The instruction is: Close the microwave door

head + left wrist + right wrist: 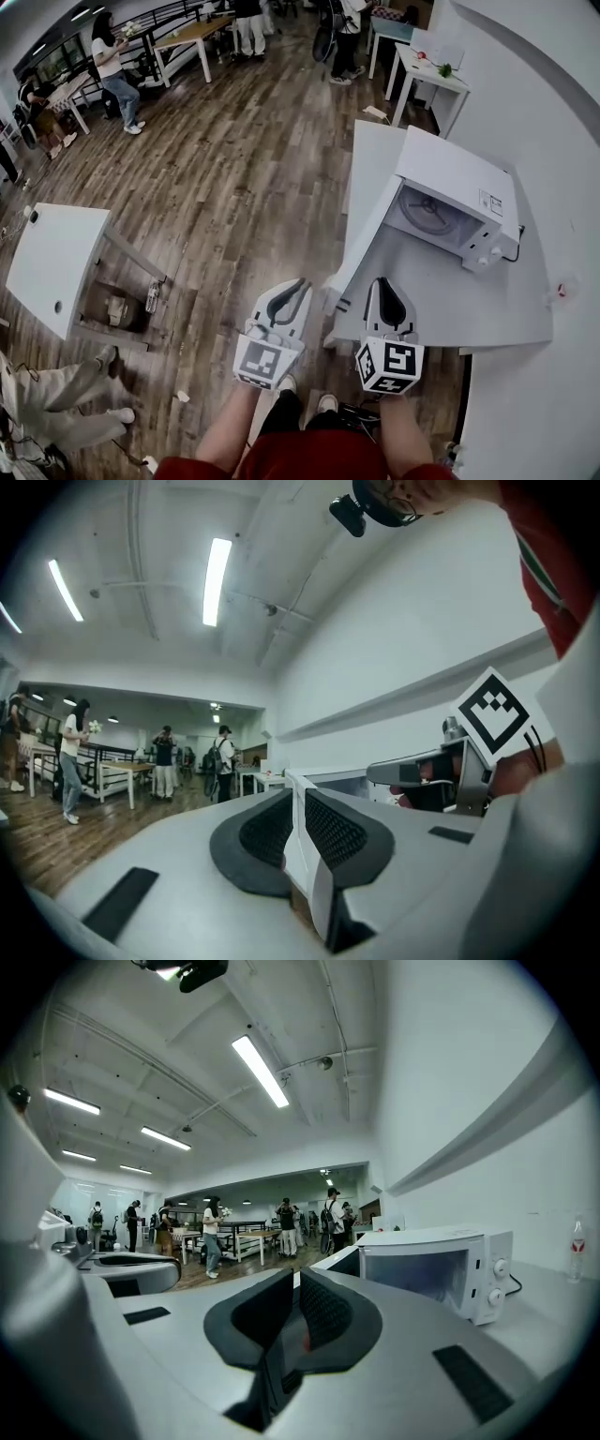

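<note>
Left gripper point(301, 282) and right gripper point(382, 282), fingers clenched empty, sat short of open microwave door point(364, 246). Risk: hard shove could skid microwave point(459, 178) along desk point(431, 305), door unlatched.

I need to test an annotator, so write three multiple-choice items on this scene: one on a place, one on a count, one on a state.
1. Where does the microwave stand?
A on the floor
B on the white table
C on a shelf

2. How many knobs are on its front?
A two
B four
C none

3. Its door is:
A shut
B removed
C open

Key:
1 B: it rests on the tabletop by the wall.
2 A: the right gripper view shows two, one above the other.
3 C: the door stands swung out from the front.
</note>
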Tool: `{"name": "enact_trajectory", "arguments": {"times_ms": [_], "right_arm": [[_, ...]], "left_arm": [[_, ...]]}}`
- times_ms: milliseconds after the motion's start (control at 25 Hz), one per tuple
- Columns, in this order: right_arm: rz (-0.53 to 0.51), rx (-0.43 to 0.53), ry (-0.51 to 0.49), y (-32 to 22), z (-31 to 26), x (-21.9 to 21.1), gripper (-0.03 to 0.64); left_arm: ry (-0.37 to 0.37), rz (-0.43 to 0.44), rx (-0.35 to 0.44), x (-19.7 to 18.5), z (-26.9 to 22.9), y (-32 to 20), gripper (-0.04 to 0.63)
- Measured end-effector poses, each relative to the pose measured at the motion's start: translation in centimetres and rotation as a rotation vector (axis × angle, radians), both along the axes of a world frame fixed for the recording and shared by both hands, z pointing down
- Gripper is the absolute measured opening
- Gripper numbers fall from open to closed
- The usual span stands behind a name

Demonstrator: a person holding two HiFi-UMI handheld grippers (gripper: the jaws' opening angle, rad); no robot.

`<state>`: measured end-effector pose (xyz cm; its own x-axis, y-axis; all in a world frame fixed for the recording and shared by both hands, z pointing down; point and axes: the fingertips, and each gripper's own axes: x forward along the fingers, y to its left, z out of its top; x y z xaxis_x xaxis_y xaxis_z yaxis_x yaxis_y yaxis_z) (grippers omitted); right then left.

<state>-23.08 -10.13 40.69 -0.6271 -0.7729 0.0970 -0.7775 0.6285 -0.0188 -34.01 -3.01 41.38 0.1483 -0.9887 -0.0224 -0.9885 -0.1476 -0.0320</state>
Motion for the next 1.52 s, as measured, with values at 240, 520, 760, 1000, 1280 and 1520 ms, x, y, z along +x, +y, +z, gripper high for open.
{"name": "enact_trajectory", "arguments": {"times_ms": [240, 520, 760, 1000, 1280, 1520], "right_arm": [[0.044, -0.028, 0.032, -0.8, 1.8, -0.1, 0.043], [0.106, -0.054, 0.054, -1.7, 3.3, 0.4, 0.043], [0.152, -0.066, 0.077, -2.1, 4.3, 0.4, 0.043], [0.214, -0.076, 0.098, -2.8, 5.1, 1.0, 0.043], [0.275, -0.083, 0.128, -2.9, 5.6, 1.9, 0.043], [0.323, -0.074, 0.135, -3.1, 5.1, 2.9, 0.043]], "left_arm": [[-0.015, 0.189, -0.072, 0.9, 3.4, -1.2, 0.158], [-0.092, 0.428, -0.096, 2.1, 5.5, -2.1, 0.195], [-0.123, 0.599, -0.131, 2.6, 7.5, -2.6, 0.221], [-0.139, 0.741, -0.15, 3.5, 9.0, -3.2, 0.222], [-0.134, 0.829, -0.132, 4.2, 9.3, -3.9, 0.221], [-0.148, 0.871, -0.122, 4.2, 9.1, -4.2, 0.173]]}}
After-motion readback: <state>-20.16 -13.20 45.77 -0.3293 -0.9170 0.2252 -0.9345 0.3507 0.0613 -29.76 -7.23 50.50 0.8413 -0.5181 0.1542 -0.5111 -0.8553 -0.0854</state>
